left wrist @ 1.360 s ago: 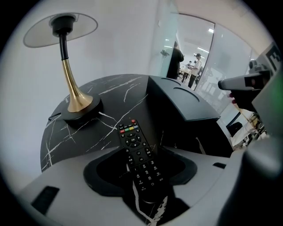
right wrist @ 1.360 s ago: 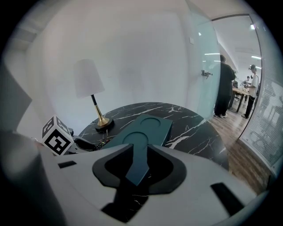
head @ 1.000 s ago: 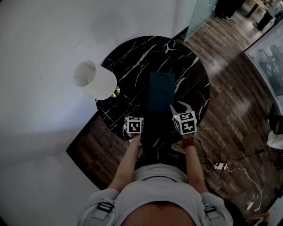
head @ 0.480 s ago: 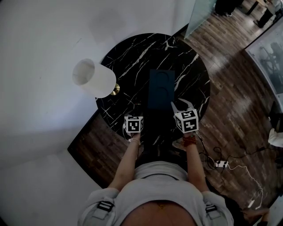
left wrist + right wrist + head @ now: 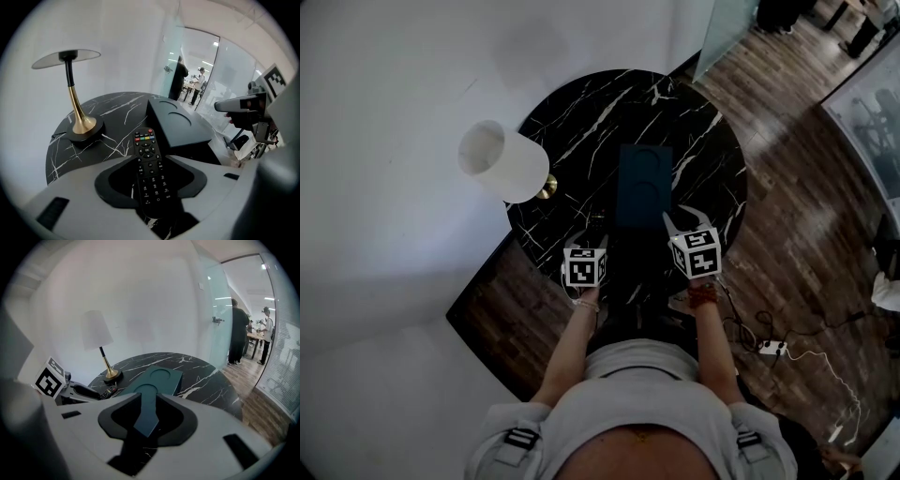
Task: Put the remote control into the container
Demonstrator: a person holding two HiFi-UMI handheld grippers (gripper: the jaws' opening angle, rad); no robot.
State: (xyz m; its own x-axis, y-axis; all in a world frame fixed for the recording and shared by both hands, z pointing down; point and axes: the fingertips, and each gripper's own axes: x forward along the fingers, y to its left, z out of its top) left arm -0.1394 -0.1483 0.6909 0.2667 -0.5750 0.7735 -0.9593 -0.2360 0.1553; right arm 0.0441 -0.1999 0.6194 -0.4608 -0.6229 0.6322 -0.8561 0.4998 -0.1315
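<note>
Round black marble worktop (image 5: pixel 581 122), lamp (image 5: pixel 502 164) ahead and left of my left hand-held gripper (image 5: pixel 151 161), and the long dark container (image 5: pixel 644 178) just to its right, running away from it. My right hand-held gripper (image 5: pixel 149 404) is clamped on the container's near corner, steadying it. The left one, jaws set wide around the remote control (image 5: pixel 146 145), has just risen off the worktop with it. The pick looks done; what remains, I judge, is carrying it rightward into the container.

One remote control (image 5: pixel 149 168), one container (image 5: pixel 643 187), one lamp (image 5: pixel 502 167) and one marble table (image 5: pixel 581 131)
</note>
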